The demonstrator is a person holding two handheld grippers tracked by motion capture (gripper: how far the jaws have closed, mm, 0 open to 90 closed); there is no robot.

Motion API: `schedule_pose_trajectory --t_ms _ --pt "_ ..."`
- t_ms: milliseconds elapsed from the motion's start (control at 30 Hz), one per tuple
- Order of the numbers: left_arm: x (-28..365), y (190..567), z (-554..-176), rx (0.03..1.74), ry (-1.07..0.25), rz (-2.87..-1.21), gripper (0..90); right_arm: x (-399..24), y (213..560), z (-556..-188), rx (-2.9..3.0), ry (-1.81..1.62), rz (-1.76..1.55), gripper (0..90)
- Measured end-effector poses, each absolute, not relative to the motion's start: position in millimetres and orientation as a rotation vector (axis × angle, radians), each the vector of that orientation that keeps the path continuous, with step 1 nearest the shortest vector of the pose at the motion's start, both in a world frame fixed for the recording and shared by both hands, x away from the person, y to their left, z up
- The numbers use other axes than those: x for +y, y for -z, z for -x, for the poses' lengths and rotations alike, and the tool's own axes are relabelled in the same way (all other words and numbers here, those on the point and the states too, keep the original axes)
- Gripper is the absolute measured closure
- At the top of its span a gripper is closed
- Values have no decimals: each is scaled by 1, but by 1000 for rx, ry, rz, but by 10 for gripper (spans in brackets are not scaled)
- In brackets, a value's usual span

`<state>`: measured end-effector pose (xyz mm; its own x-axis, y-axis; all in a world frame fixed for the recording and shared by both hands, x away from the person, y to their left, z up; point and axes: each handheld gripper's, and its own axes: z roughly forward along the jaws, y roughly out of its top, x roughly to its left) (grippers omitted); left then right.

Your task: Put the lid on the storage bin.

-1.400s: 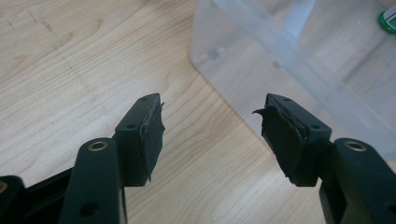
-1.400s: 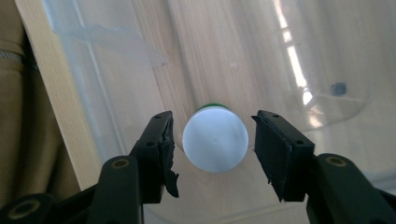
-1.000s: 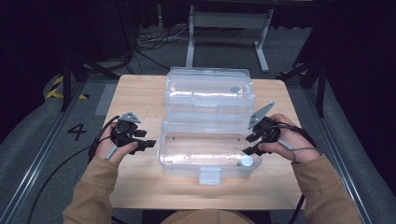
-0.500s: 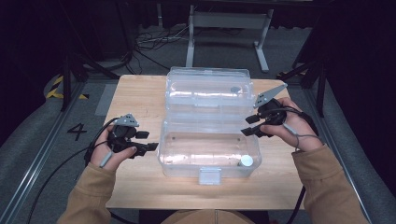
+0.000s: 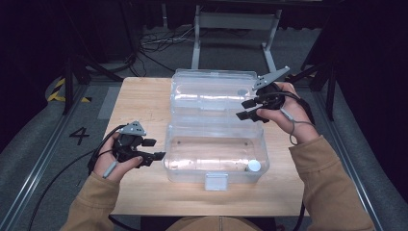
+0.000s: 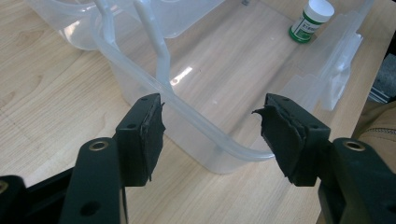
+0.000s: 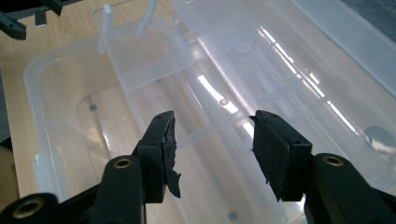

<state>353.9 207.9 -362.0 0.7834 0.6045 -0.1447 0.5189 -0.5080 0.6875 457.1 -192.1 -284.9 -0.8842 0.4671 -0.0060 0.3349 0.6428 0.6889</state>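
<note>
Both grippers, left gripper (image 5: 153,149) and right gripper (image 5: 246,109), are standing open, gripping nothing; the clear plastic box (image 5: 216,159) is looking light, slick and flexible. Its open lid (image 5: 214,94) is best taken by the thin rim.

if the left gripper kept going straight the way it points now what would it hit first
Most likely the near rim of the clear plastic box. The left gripper has its fingers open, and the box's rounded corner lies straight ahead between them. The small green bottle sits much farther inside. Depth is hard to judge.

Bottle (image 5: 254,166) in box's (image 5: 192,166) near-right corner
</note>
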Motion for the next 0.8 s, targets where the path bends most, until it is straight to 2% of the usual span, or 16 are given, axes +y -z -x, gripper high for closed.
schedule_pose_trajectory --t_ms 500,800 --pt "195 363 -351 786 -141 -2239 392 -174 294 -491 2699 -1102 -641 491" --pt "185 365 -350 760 -117 -2252 390 -169 302 -499 2777 -1077 -579 631"
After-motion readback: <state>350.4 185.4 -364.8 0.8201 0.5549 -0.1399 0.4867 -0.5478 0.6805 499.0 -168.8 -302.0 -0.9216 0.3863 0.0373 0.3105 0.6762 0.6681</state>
